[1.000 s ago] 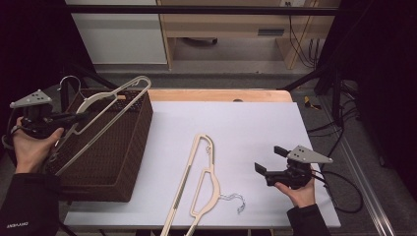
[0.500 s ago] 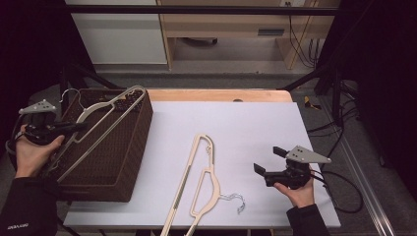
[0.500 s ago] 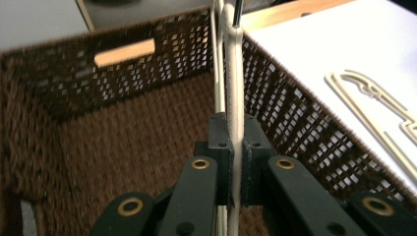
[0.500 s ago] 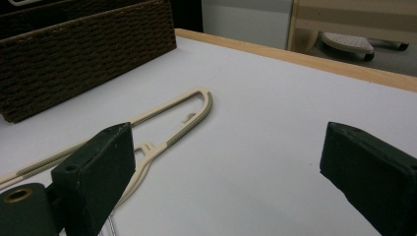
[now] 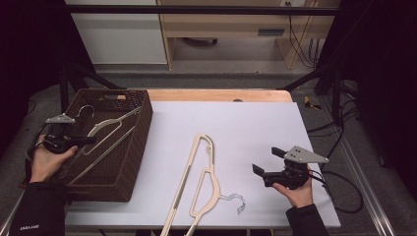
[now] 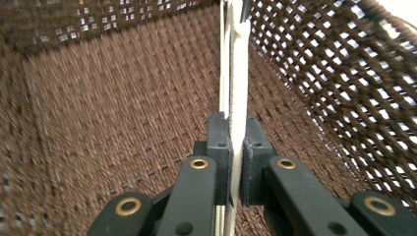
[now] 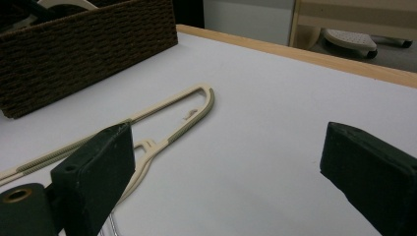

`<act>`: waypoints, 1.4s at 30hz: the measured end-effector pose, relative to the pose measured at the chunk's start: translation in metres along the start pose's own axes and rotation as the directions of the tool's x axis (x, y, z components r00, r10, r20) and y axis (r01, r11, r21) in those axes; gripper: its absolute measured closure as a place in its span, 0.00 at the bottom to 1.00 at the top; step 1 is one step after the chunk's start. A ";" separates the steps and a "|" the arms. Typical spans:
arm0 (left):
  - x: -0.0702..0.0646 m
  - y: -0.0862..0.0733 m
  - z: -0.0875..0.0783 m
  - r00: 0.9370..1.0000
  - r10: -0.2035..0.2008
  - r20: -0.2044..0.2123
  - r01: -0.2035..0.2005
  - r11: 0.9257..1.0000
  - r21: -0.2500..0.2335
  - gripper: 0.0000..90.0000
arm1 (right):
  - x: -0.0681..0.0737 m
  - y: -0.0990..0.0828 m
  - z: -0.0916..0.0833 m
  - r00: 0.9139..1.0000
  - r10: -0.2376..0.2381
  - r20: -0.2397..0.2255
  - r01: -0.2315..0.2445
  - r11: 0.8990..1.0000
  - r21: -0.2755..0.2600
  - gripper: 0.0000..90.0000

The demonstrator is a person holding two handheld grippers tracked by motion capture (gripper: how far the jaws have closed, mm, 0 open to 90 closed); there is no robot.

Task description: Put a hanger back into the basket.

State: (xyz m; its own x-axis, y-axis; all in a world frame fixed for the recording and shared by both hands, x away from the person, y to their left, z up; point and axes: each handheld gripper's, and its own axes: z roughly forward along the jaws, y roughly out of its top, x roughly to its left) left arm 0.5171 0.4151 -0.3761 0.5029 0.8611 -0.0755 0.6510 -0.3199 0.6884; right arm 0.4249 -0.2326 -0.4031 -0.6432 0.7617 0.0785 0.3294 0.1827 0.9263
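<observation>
I see a white surface (image 5: 236,123) with a dark brown woven basket (image 5: 133,147) standing at its left edge; the basket's near corner is cut off behind my left forearm. I count two cream hangers. One hanger (image 5: 105,130) lies tilted inside the basket, its metal hook near the far wall, its lower bar partly hidden by the wicker side. The second hanger (image 5: 199,182) lies flat on the surface near the front edge, its lower end running out of the high view. I count two hand-held grippers. My left hand-held gripper (image 6: 237,162) is pressed together, pinching the basket hanger's thin edge between its pads. My right hand-held gripper (image 7: 226,167) is spread wide, holding nothing, low over the surface to the right of the second hanger.
</observation>
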 end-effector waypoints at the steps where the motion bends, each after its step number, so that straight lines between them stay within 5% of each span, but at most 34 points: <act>1: 0.002 -0.002 0.002 1.000 -0.014 -0.011 0.014 1.000 0.008 0.94 | 0.000 0.000 0.000 1.000 0.000 -0.001 0.000 1.000 0.000 0.07; 7: 0.007 -0.004 -0.003 0.992 -0.092 -0.090 0.095 0.995 0.033 0.87 | 0.001 0.000 0.002 1.000 0.005 -0.004 -0.005 1.000 0.003 0.07; 12: 0.009 -0.010 -0.015 0.978 -0.153 -0.139 0.151 0.988 -0.027 0.73 | 0.001 0.000 0.001 1.000 0.005 -0.002 -0.005 1.000 0.002 0.07; 18: -0.003 -0.013 -0.039 0.973 -0.152 -0.173 0.134 0.985 -0.111 0.60 | 0.000 0.000 0.000 1.000 0.007 -0.001 -0.007 1.000 0.000 0.07; 22: -0.021 -0.011 -0.051 0.982 -0.141 -0.123 0.112 0.969 -0.219 0.50 | 0.000 0.001 -0.001 1.000 0.010 0.002 -0.010 1.000 -0.007 0.07; 24: -0.032 -0.009 -0.055 0.988 -0.114 -0.106 0.085 0.965 -0.248 0.47 | -0.001 0.001 -0.002 1.000 0.005 -0.004 -0.005 1.000 -0.007 0.07; 27: -0.055 -0.006 -0.056 0.995 -0.065 -0.070 0.040 0.948 -0.317 0.41 | 0.000 0.002 -0.003 1.000 0.014 -0.004 -0.014 1.000 -0.012 0.07; 33: -0.090 -0.003 -0.047 1.000 0.002 -0.001 -0.002 0.920 -0.393 0.25 | 0.000 0.002 -0.004 1.000 0.008 -0.010 -0.009 1.000 -0.018 0.07; 42: -0.138 -0.001 -0.033 0.997 0.066 0.045 -0.042 0.911 -0.410 0.10 | 0.001 0.001 -0.005 1.000 0.005 -0.016 -0.006 1.000 -0.019 0.07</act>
State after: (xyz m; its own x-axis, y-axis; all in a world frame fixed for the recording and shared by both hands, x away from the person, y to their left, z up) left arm 0.4288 0.3098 -0.3427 0.5696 0.8196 -0.0620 0.3385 -0.1652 0.9264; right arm 0.4214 -0.2349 -0.4004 -0.6524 0.7526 0.0894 0.3199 0.1665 0.9327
